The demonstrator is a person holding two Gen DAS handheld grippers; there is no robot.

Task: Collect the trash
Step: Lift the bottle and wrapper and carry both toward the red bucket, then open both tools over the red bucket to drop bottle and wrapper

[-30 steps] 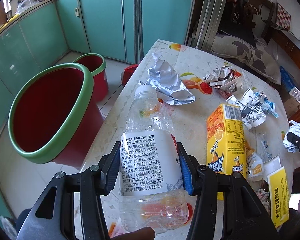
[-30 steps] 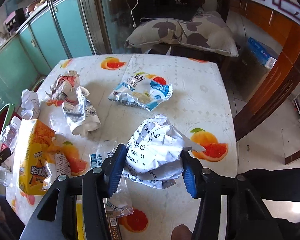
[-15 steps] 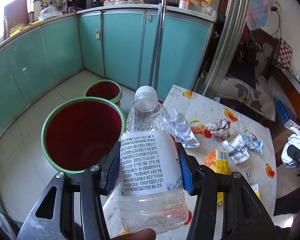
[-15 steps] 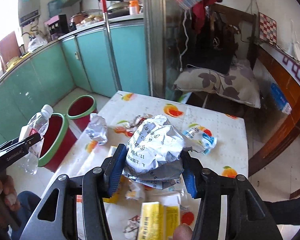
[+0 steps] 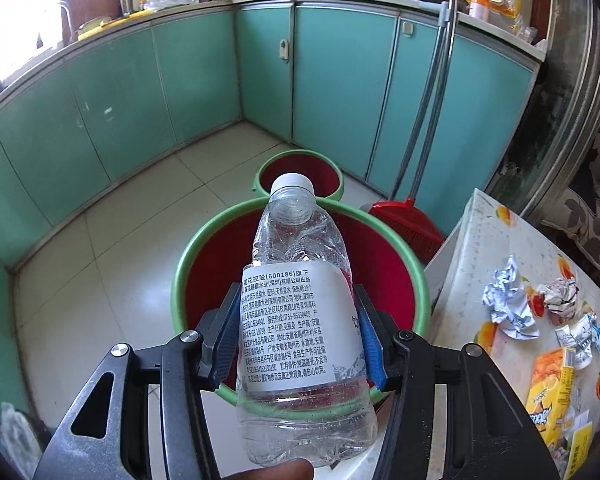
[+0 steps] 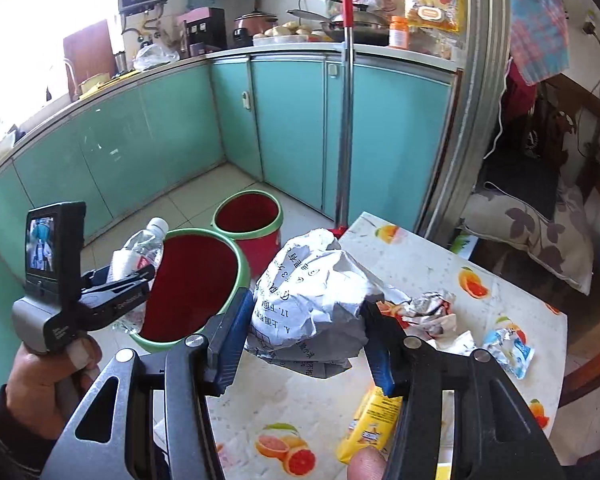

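My left gripper (image 5: 298,340) is shut on a clear plastic bottle (image 5: 296,320) with a white label and cap, held above the large red bin with a green rim (image 5: 196,256). The bottle (image 6: 140,248) and left gripper (image 6: 116,292) also show in the right wrist view, over the bin's (image 6: 192,280) near-left rim. My right gripper (image 6: 306,332) is shut on a crumpled white paper wrapper (image 6: 312,292), held above the table's left part, to the right of the bin.
A smaller red bin (image 5: 324,168) stands behind the large one, also in the right wrist view (image 6: 248,216). A red broom (image 5: 404,216) leans on teal cabinets (image 5: 180,92). The table (image 6: 420,264) holds crumpled foil (image 5: 508,304), a yellow carton (image 5: 552,384) and wrappers (image 6: 508,344).
Both grippers have lifted their loads off the table and swung left toward the bins. The bottle now hangs over the large bin; the paper wrapper is raised above the table.
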